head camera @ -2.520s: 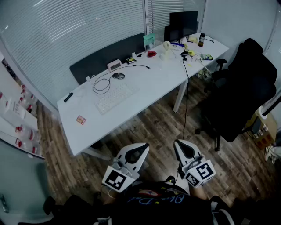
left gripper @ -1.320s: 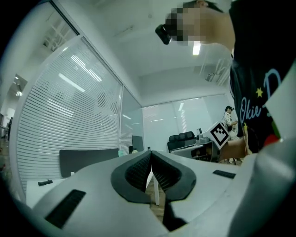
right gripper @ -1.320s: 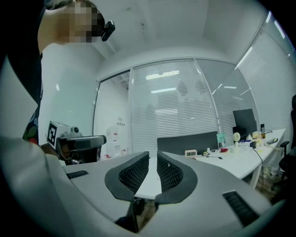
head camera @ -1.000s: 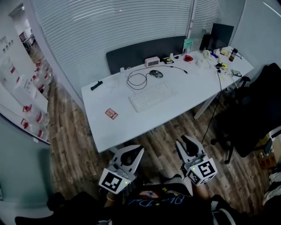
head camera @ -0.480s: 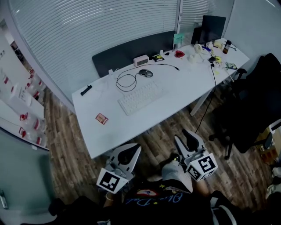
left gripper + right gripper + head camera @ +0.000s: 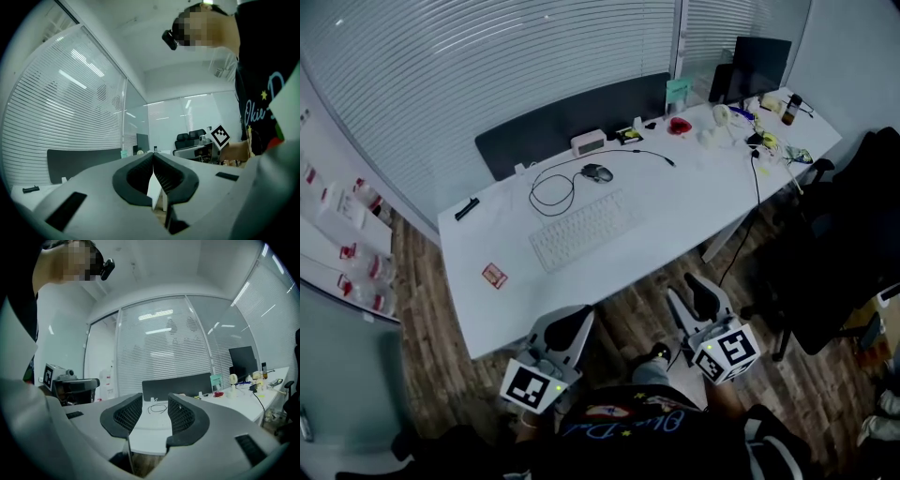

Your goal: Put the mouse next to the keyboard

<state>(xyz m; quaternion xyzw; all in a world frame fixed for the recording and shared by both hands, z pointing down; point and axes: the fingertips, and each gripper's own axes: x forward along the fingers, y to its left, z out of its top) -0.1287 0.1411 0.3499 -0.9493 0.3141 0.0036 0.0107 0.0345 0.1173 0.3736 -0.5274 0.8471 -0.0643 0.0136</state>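
A dark mouse [image 6: 597, 172] lies on the white table [image 6: 675, 202] beyond the white keyboard [image 6: 581, 230], with its black cable [image 6: 548, 192] looped to its left. Both grippers hang over the wooden floor in front of the table, well short of either object. My left gripper [image 6: 574, 321] [image 6: 153, 157] is shut, its pads meeting with nothing between them. My right gripper [image 6: 694, 292] [image 6: 154, 401] points at the table; its jaws are opening and the gap holds nothing.
A black office chair [image 6: 848, 234] stands to the right. A monitor [image 6: 761, 56] and small clutter [image 6: 750, 117] fill the table's far right end, and a cord [image 6: 739, 230] drops to the floor there. A red card [image 6: 494, 276], black remote [image 6: 467, 208] and white clock [image 6: 588, 142] also lie on the table.
The head view has swung, so the table sits a little further left in the picture. Both grippers stay low over the floor near the person's body.
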